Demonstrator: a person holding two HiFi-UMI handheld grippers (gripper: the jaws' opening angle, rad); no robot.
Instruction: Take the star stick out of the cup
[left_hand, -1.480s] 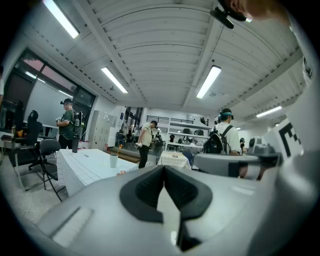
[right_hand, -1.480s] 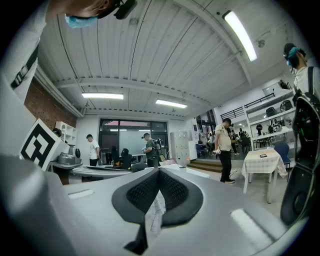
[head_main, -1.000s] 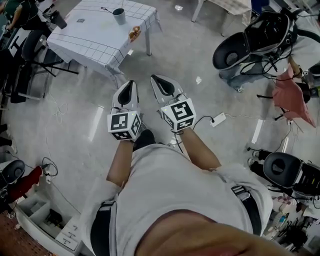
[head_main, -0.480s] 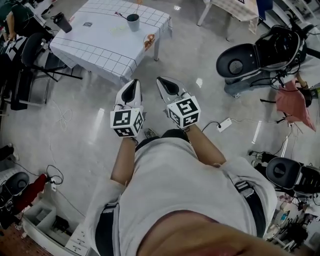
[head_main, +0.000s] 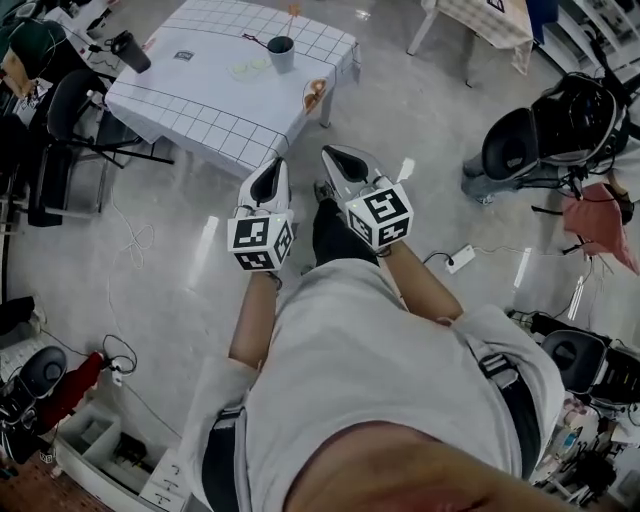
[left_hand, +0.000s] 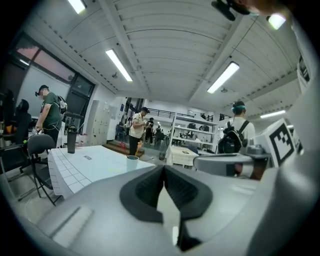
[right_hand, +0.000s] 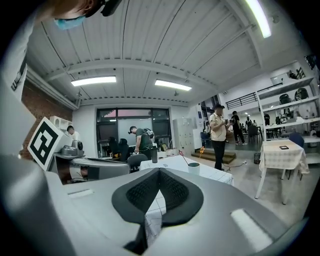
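Observation:
A grey cup (head_main: 281, 52) stands on the table with the white checked cloth (head_main: 200, 110), far ahead of me. A thin stick leans left out of it, and a small orange star top (head_main: 294, 12) shows just beyond it. In the left gripper view the cup (left_hand: 132, 162) has the orange top (left_hand: 139, 146) above it; in the right gripper view the cup (right_hand: 193, 168) is small and distant. My left gripper (head_main: 268, 172) and right gripper (head_main: 335, 155) are side by side over the floor, short of the table, both shut and empty.
A black tumbler (head_main: 128, 50) and a small dish (head_main: 313, 95) are on the table. A dark chair (head_main: 60, 110) stands at its left. A power strip (head_main: 460, 260) with cables lies on the floor at right, near black seats (head_main: 560, 120). People stand beyond the table (right_hand: 218, 135).
The person has walked forward: the table and cup sit lower and nearer in the head view. Both grippers stay shut and side by side in front of the body.

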